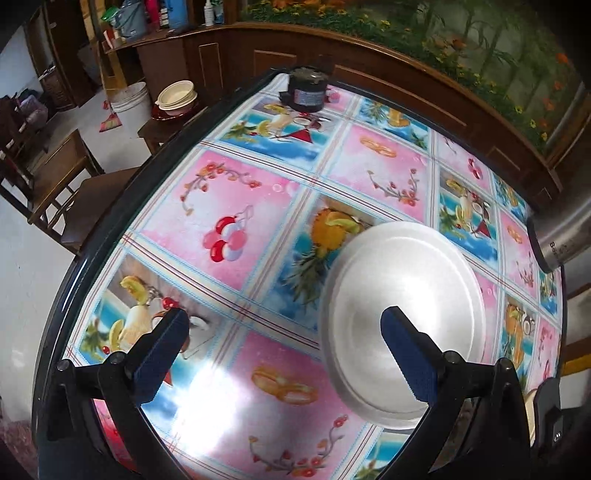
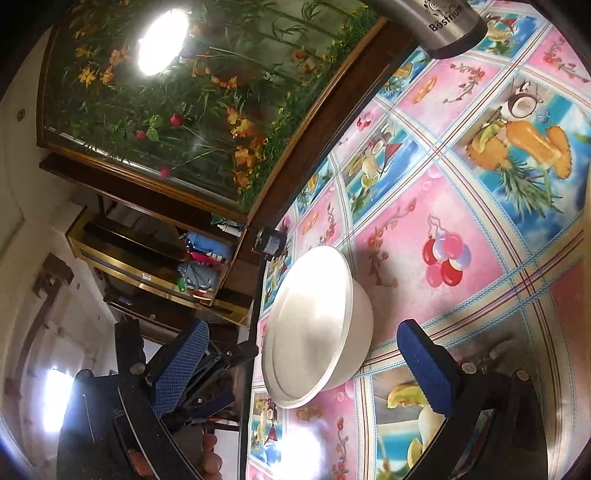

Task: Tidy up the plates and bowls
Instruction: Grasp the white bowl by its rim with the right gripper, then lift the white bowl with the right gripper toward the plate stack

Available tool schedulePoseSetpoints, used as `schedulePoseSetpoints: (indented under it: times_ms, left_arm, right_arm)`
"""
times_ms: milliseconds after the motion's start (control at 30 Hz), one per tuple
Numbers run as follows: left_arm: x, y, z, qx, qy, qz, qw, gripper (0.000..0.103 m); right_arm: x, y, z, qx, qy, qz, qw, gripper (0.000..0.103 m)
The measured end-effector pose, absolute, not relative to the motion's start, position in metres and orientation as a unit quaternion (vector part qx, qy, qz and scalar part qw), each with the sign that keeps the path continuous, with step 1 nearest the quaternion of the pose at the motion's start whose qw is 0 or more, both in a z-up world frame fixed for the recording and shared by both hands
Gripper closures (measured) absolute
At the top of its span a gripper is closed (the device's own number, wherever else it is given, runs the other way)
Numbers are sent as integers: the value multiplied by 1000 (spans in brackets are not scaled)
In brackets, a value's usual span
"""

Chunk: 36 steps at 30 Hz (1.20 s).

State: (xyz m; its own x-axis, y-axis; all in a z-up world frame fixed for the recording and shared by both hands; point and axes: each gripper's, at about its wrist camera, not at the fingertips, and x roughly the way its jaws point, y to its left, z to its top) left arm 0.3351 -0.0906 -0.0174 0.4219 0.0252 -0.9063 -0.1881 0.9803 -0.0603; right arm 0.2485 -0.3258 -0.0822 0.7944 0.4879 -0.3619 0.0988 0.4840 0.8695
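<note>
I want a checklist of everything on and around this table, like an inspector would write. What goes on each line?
Surface: round table with a glossy fruit-and-flower tablecloth, glare near the front edge.
Job's things: one white bowl, upside down on the cloth; seen from the side in the right wrist view.
Clutter: dark jar at the far edge; steel flask at another edge.
Grippers: left gripper open, its right finger over the bowl; right gripper open, bowl between its fingers, no contact seen.
Cables: nothing seen.
Surroundings: wooden cabinet with flower mural, stacked basins on a stool, white bucket, wooden chair.
</note>
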Motion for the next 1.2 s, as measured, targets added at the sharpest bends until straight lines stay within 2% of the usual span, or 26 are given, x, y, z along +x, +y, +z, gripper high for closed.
schedulePoseSetpoints:
  times_ms: [100, 200, 267, 400, 500, 567, 700, 767, 867, 967, 1067, 1200]
  left_arm:
    - [337, -96, -21, -74, 535, 60, 840, 0]
    - [338, -102, -25, -67, 538, 58, 839, 0]
    - [339, -104, -26, -66, 536, 58, 840, 0]
    - [338, -109, -27, -56, 531, 55, 843, 6]
    - [337, -110, -27, -49, 528, 60, 846, 20]
    - [337, -112, -28, -42, 529, 59, 846, 35]
    - [337, -113, -33, -43, 538, 51, 840, 50]
    - [337, -113, -35, -42, 540, 49, 839, 64]
    - [337, -115, -36, -41, 543, 43, 838, 69]
    - [335, -116, -35, -36, 542, 38, 839, 79]
    - [333, -119, -36, -28, 543, 32, 839, 87]
    - [327, -124, -34, -5, 536, 26, 844, 91]
  right_arm:
    - [253, -327, -89, 501, 306, 122, 801, 3]
    - [257, -330, -97, 519, 311, 126, 786, 9]
    - [260, -329, -101, 518, 318, 127, 784, 21]
    - [262, -325, -103, 516, 325, 129, 782, 35]
    - [263, -324, -103, 515, 329, 128, 781, 47]
    - [263, -323, -102, 512, 329, 123, 784, 57]
    - [264, -323, -105, 509, 338, 113, 784, 63]
    - [264, -322, -108, 509, 344, 109, 782, 72]
    - [263, -321, -109, 507, 350, 104, 781, 79]
    - [263, -320, -111, 505, 357, 98, 779, 89]
    - [262, -320, -111, 504, 360, 92, 780, 93]
    - [262, -320, -112, 505, 363, 93, 778, 95]
